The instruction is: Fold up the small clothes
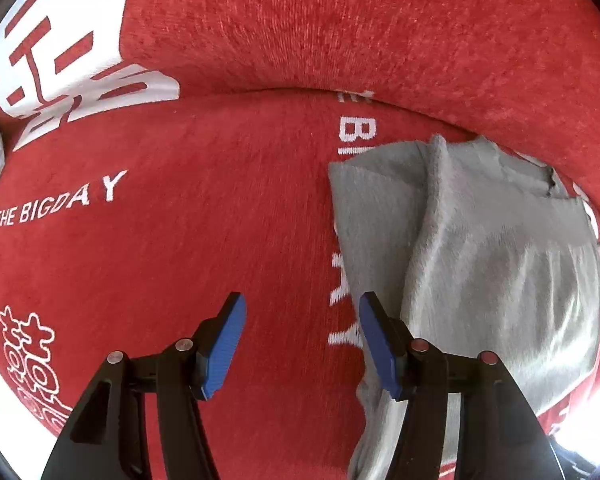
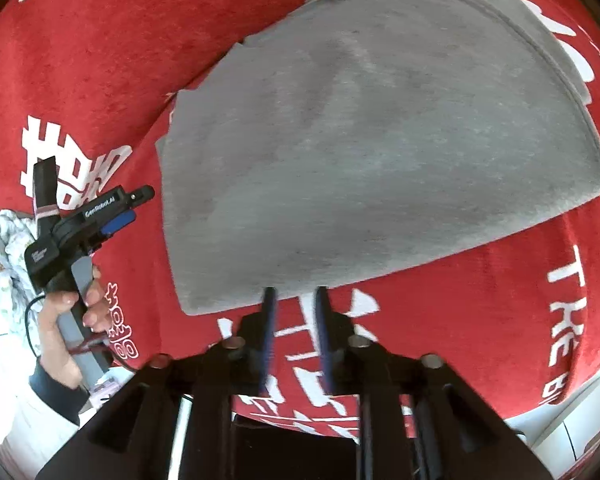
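Note:
A small grey garment (image 2: 360,152) lies folded on a red cloth with white lettering (image 2: 100,40). In the left wrist view the garment (image 1: 480,264) lies to the right, with a raised fold running down it. My left gripper (image 1: 302,340) is open and empty above the red cloth, its right finger at the garment's left edge. It also shows in the right wrist view (image 2: 120,216), left of the garment. My right gripper (image 2: 296,300) is partly open and empty, with its fingertips at the garment's near edge.
The red cloth (image 1: 220,220) covers the work surface and rises into a fold at the back. A patterned white fabric (image 2: 8,248) lies at the left edge. The person's hand (image 2: 72,304) holds the left gripper's handle.

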A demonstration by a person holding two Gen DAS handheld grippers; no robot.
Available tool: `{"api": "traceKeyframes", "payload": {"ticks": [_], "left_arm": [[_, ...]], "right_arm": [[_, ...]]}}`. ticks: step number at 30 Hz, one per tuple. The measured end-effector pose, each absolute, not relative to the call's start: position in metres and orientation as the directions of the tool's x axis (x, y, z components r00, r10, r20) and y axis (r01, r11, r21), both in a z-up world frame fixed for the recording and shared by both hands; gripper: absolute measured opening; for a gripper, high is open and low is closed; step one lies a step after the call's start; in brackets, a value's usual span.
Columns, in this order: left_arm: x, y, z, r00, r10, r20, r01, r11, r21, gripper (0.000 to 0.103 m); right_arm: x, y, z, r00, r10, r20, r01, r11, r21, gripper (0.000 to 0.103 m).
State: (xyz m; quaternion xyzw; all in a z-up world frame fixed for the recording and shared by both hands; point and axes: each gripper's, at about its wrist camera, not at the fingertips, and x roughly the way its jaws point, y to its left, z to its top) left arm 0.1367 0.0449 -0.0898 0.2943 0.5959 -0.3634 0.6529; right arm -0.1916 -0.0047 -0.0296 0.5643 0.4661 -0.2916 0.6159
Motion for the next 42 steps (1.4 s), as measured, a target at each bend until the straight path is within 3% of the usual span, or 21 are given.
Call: {"api": "traceKeyframes", "payload": {"ticks": [1,10,12,13,21,26,31,36,42], "left_arm": [[0.136,0.046,-0.088,0.028,-0.121,-0.992,0.828,0.559,-0.045,0.060],[0.122,0.057,-0.082,0.009,-0.084,-0.996,0.849,0.526,-0.037,0.062],[0.120,0.060,-0.079,0.036,-0.078,-0.996,0.842,0.540,-0.012,0.095],[0.119,0.062,-0.076,0.046,-0.084,-0.995,0.840,0.543,-0.007,0.098],[0.113,0.063,-0.072,0.063,-0.075,-0.995,0.844,0.535,0.013,0.099],[0.112,0.063,-0.074,0.042,-0.073,-0.996,0.839,0.544,-0.004,0.102],[0.111,0.062,-0.080,0.016,-0.039,-0.999,0.837,0.546,-0.008,0.102],[0.118,0.065,-0.089,0.099,0.016,-0.995,0.829,0.551,0.092,0.102],[0.125,0.073,-0.096,-0.035,-0.018,-0.999,0.829,0.558,-0.039,0.102]], "right_arm": [[-0.188,-0.006,-0.029,0.397,0.164,-0.903,0.885,0.192,0.424,0.044],[-0.187,0.006,-0.032,0.391,0.176,-0.903,0.893,0.165,0.419,0.049],[-0.189,0.007,-0.032,0.390,0.181,-0.903,0.895,0.158,0.418,0.049],[-0.190,0.008,-0.032,0.390,0.181,-0.903,0.895,0.157,0.418,0.049],[-0.195,0.010,-0.035,0.395,0.185,-0.900,0.894,0.149,0.423,0.059],[-0.199,0.010,-0.041,0.412,0.188,-0.892,0.892,0.119,0.437,0.072],[-0.207,0.010,-0.054,0.485,0.204,-0.851,0.867,0.021,0.499,0.072],[-0.215,0.010,-0.070,0.599,0.200,-0.776,0.800,-0.105,0.591,0.072],[-0.208,0.016,-0.093,0.724,0.198,-0.661,0.690,-0.207,0.694,0.072]]}}
